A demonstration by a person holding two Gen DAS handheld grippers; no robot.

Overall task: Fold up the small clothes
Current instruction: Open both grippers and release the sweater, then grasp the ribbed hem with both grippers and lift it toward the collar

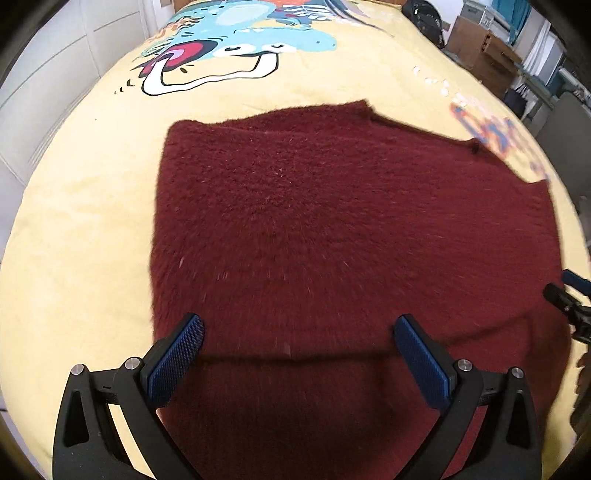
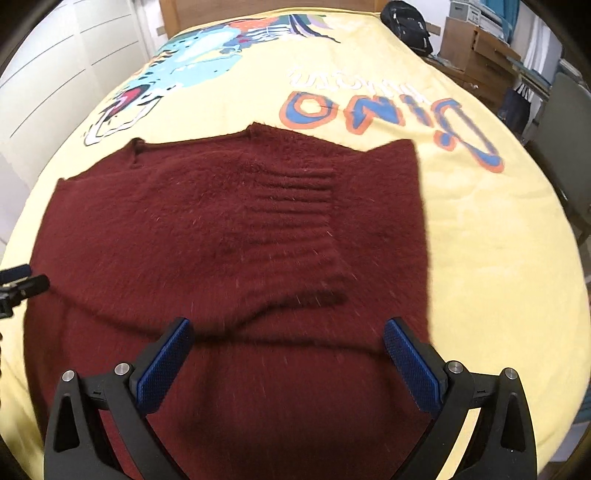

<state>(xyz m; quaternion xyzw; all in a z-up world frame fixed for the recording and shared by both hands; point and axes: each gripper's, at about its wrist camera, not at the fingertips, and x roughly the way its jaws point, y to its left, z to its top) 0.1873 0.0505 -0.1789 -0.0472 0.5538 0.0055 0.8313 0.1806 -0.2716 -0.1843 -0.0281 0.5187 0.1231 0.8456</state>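
A fuzzy dark red sweater [image 1: 332, 229] lies spread on the yellow bed cover, partly folded, with a fold edge running across just ahead of both grippers. In the right wrist view the sweater [image 2: 184, 229] shows a ribbed cuff [image 2: 299, 199] of a sleeve laid over its middle. My left gripper [image 1: 299, 332] hovers open over the sweater's near left part, nothing between its blue pads. My right gripper [image 2: 288, 336] is open too, above the near right part. The right gripper's tip [image 1: 565, 295] shows at the left view's right edge, and the left gripper's tip [image 2: 22, 282] at the right view's left edge.
The yellow bed cover [image 2: 480, 240] carries a cartoon dinosaur print [image 1: 236, 48] and "DINO" lettering [image 2: 388, 114]. White wardrobe doors [image 2: 55, 74] stand on the left. A black backpack [image 2: 408, 26], cardboard boxes [image 1: 484, 51] and shelves crowd the far right beside the bed.
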